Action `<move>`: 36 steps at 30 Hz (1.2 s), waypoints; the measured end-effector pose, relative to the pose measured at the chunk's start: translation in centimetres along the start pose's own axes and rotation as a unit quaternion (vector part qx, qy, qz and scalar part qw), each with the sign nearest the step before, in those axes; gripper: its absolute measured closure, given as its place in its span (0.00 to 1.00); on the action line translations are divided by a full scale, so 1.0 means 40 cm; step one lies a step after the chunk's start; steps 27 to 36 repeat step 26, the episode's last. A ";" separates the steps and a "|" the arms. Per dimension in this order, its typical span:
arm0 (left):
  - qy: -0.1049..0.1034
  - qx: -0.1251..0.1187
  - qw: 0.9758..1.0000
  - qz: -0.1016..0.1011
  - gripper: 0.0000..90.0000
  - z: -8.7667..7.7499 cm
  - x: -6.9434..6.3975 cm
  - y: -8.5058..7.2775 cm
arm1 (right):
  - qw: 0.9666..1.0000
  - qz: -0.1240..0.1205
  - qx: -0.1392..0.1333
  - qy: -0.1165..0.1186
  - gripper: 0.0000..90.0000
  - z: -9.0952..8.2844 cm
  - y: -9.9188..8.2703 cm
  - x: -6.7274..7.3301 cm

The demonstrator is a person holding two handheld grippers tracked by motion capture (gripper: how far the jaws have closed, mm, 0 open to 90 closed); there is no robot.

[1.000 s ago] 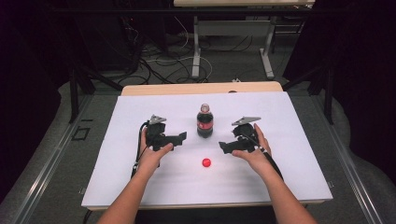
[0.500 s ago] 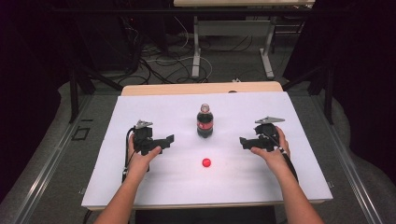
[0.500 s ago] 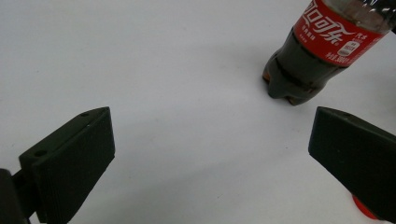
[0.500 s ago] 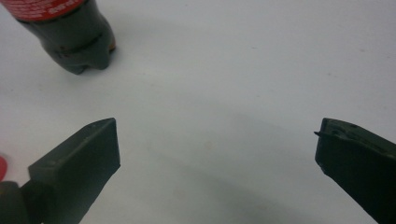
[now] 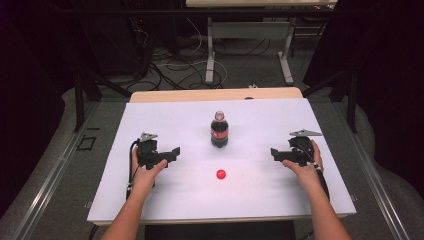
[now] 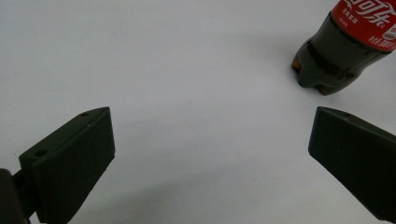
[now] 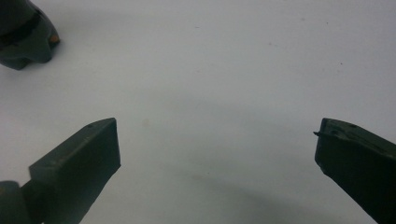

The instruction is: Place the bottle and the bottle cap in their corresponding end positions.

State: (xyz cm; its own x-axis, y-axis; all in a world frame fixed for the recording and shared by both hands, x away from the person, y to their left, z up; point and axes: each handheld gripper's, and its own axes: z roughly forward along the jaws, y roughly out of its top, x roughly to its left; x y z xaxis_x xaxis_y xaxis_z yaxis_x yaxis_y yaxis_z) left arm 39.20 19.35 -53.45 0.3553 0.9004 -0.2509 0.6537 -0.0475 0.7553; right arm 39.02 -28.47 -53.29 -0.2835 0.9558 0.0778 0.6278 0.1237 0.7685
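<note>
Holding 1 gripper in each hand, I keep both low over the white table (image 5: 165, 120), well apart from the cola bottle (image 5: 219, 129) standing upright between them. High view: my left gripper (image 5: 172, 152) sits to the bottle's left, my right gripper (image 5: 275, 153) to its right, and a small red cap (image 5: 220, 174) lies on the table in front of the bottle (nearer to me). Left gripper view: the 2 black jaws spread wide with bare table between them; the bottle's dark base and red label (image 6: 369, 18) appear at upper right. Right gripper view: jaws equally wide, nothing held; the bottle's base (image 7: 23, 37) is seen at upper left, its label cut off by the frame.
</note>
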 end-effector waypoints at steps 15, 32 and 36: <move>0.004 0.002 1.000 -0.023 0.01 0.000 0.021 -0.006 | 1.000 0.020 0.009 -0.010 0.00 0.021 -0.021 -0.017; 0.004 -0.003 0.999 -0.033 0.01 0.000 0.032 -0.006 | 1.000 0.016 0.012 -0.009 0.00 0.021 -0.023 -0.015; 0.004 -0.003 0.999 -0.033 0.01 0.000 0.032 -0.006 | 1.000 0.016 0.012 -0.009 0.00 0.021 -0.023 -0.015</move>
